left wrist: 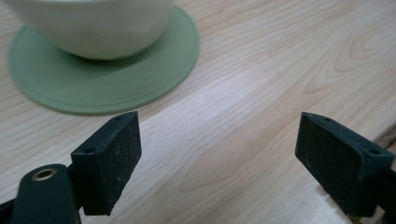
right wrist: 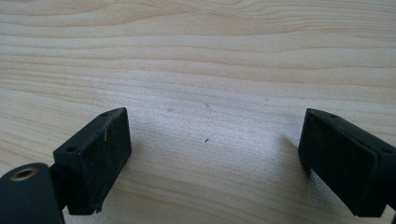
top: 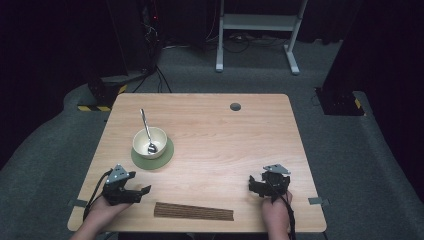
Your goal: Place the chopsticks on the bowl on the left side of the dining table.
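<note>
A cream bowl [top: 149,140] stands on a round green coaster [top: 162,157] at the table's left middle, with a metal spoon [top: 145,130] leaning in it. A flat dark brown slatted strip [top: 194,211] lies along the front edge. My left gripper [top: 140,182] sits at the front left, just below the coaster, open with nothing between its jaws. In the left gripper view the left gripper [left wrist: 219,154] faces bare wood, with the bowl [left wrist: 98,23] and coaster [left wrist: 107,84] ahead to the left. My right gripper [top: 265,179] rests at the front right, open and empty; the right gripper [right wrist: 215,154] looks at bare wood.
The wooden table [top: 225,135] has a grey cable hole [top: 235,106] near its far edge. Beyond it, a white desk frame [top: 257,30] stands on grey carpet, with dark equipment at the left and right.
</note>
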Tool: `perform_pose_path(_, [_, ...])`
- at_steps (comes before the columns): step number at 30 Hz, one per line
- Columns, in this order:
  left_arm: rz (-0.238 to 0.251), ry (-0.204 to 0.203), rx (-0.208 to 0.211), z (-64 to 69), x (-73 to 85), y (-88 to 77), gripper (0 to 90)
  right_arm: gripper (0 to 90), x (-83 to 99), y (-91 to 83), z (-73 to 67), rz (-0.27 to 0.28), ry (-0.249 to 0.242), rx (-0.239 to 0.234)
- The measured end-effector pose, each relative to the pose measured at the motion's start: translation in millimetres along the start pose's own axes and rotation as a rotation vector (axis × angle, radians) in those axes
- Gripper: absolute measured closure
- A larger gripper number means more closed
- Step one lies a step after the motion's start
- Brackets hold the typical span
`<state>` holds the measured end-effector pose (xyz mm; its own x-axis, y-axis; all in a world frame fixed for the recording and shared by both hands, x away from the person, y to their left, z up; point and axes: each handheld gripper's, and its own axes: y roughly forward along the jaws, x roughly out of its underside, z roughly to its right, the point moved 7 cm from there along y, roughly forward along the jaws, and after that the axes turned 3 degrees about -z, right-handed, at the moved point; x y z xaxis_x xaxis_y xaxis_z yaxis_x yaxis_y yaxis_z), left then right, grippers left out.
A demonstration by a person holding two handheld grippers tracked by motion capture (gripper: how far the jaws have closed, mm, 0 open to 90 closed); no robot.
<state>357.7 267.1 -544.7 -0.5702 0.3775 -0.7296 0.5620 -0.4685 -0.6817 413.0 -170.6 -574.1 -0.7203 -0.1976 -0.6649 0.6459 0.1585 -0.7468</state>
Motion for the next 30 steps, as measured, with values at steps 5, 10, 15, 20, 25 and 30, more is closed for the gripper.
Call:
perform_pose_path(5, [0.01,0.027,0.02,11.6,-7.7,2.6,14.7,8.9,0.5,-0.4,0.5,0.0,-0.013,-0.013])
perform_pose_path(10, [-0.003,0.036,0.024,18.3,-7.3,6.6,17.4,8.9,0.5,-0.4,0.5,0.0,-0.012,-0.012])
perform_pose_path(15, [0.007,0.049,0.059,29.2,-6.9,7.2,21.9,8.9,1.1,-1.0,0.1,0.0,-0.012,-0.013])
perform_pose_path(20, [-0.006,0.066,0.088,35.9,-4.7,10.7,29.7,8.9,1.1,-1.0,0.1,0.0,-0.012,-0.013])
perform_pose_path(25, [-0.03,0.083,0.153,47.4,-1.4,16.1,35.2,8.9,1.1,-1.0,0.2,0.0,-0.012,-0.013])
perform_pose_path(30, [-0.046,0.098,0.192,56.5,1.0,19.3,38.3,8.9,1.0,-0.9,0.1,0.0,-0.012,-0.013])
